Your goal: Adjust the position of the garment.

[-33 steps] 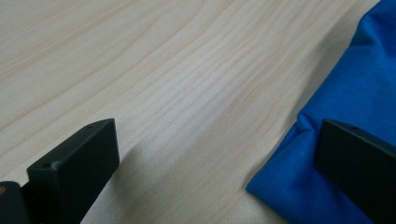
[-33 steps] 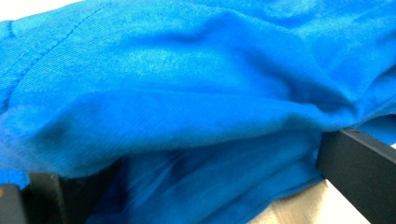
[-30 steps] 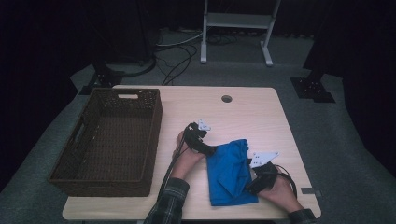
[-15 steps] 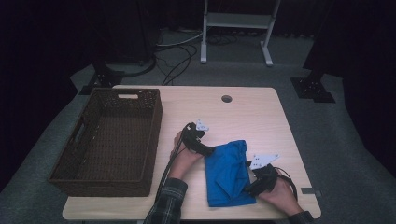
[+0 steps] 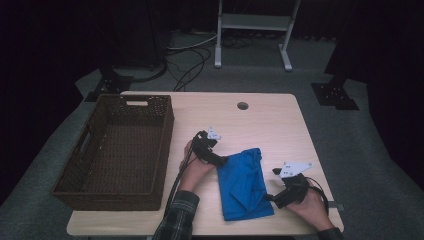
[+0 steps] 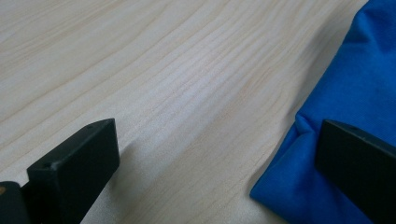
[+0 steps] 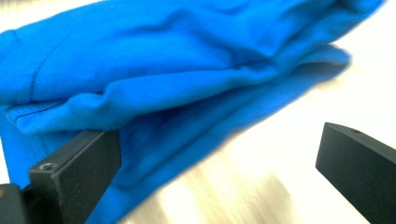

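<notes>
High view: the blue cloth (image 5: pixel 245 183) lies folded on the bench (image 5: pixel 270 120), right of the basket (image 5: pixel 117 150). Compared with a second ago, the left claw (image 5: pixel 222 160) has slid to the cloth's upper left edge, and the right claw (image 5: pixel 270 197) sits at its right side. Both are spread, gripping nothing, so I'd judge a fresh grab is coming.

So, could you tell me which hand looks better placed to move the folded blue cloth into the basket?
Probably the left. Its tongs stand open at the cloth's edge on the side facing the basket, so the carry is short. The right tongs are also open at the cloth, but on its far side.
</notes>
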A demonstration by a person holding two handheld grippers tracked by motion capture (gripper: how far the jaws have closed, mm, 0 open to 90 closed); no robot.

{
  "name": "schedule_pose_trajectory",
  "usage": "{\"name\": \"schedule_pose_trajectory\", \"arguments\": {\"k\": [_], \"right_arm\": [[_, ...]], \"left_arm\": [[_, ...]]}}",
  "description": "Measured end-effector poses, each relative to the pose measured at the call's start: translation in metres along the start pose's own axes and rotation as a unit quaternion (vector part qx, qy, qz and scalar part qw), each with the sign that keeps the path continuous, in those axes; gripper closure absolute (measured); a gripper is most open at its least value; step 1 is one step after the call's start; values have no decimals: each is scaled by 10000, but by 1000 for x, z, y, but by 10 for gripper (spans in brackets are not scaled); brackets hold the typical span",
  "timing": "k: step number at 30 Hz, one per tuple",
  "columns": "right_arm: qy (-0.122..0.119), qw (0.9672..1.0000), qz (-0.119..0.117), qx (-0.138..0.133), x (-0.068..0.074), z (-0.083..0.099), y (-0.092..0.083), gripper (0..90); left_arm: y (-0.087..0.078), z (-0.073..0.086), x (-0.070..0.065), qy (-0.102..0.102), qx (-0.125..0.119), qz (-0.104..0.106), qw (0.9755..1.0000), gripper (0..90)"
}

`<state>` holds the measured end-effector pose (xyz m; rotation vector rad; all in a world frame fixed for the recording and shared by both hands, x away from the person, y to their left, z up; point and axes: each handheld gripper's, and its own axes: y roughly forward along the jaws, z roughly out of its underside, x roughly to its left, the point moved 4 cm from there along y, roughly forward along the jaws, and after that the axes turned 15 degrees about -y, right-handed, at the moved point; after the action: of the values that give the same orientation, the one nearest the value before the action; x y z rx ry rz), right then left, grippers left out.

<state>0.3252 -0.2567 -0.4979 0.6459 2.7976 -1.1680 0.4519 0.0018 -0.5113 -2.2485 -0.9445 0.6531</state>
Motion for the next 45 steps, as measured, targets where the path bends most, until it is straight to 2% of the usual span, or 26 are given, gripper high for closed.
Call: {"name": "schedule_pose_trajectory", "arguments": {"k": [4,9,18,28,45], "right_arm": [[96,9997,190,-74,-8,0,-14,0],[264,9989,290,-262,-14,-4,-28,0],[260,9985,322,-354,-16,-23,-28,0],[163,9986,243,-450,-16,-60,-7,0],[116,9984,7,-548,-13,-88,24,0]], "left_arm": [[0,0,0,13,0,6,10000,1],[1,-1,0,22,9,17,10000,1],[2,-2,-1,26,9,22,10000,1],[2,-2,0,28,10,21,10000,1],[2,-2,0,18,6,17,10000,1]]}}
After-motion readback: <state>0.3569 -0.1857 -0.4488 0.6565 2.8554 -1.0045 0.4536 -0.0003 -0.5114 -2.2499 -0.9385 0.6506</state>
